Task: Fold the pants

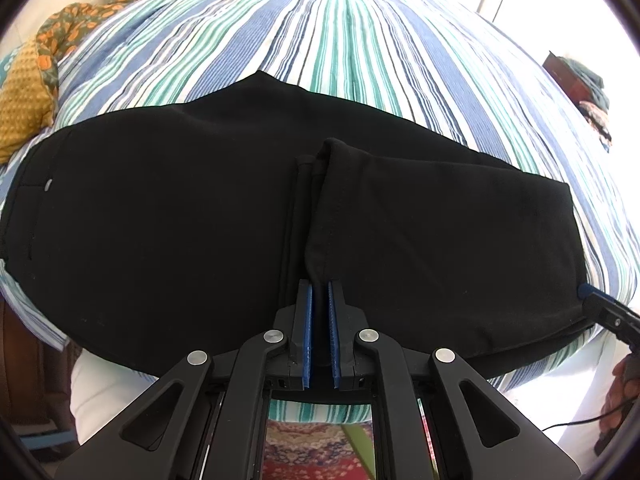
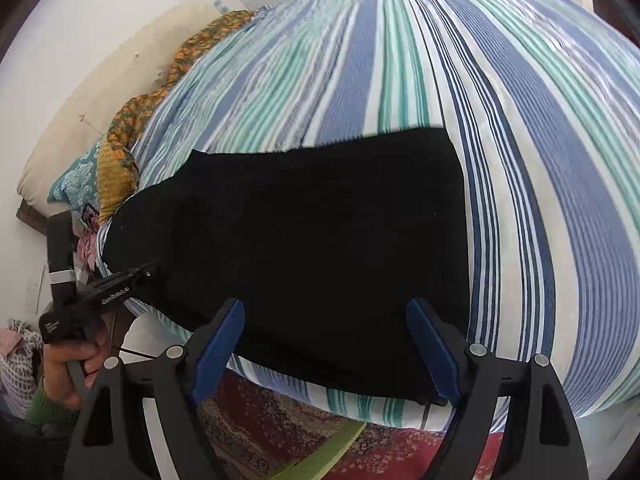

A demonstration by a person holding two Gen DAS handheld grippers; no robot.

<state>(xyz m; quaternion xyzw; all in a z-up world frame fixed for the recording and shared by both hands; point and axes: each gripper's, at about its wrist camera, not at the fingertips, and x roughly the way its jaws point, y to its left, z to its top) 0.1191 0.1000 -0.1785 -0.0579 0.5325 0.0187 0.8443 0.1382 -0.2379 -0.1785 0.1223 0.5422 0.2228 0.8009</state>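
Black pants [image 1: 180, 220] lie across the near edge of a striped bed [image 1: 340, 32]. Their leg part is folded back over the middle, with its hem edge [image 1: 332, 184] running toward me. My left gripper [image 1: 319, 286] is shut on that folded hem edge at the bed's front. My right gripper [image 2: 326, 308] is open, its blue pads [image 2: 224, 340] spread over the near edge of the pants [image 2: 320, 240] without touching cloth that I can tell. The right gripper's tip also shows at the pants' right end in the left wrist view [image 1: 596, 300].
Patterned pillows and a yellow blanket [image 1: 24, 108] sit at the bed's left end. A red patterned rug [image 2: 280, 420] lies on the floor below the bed edge. The left gripper and the hand holding it show at the left in the right wrist view [image 2: 80, 312].
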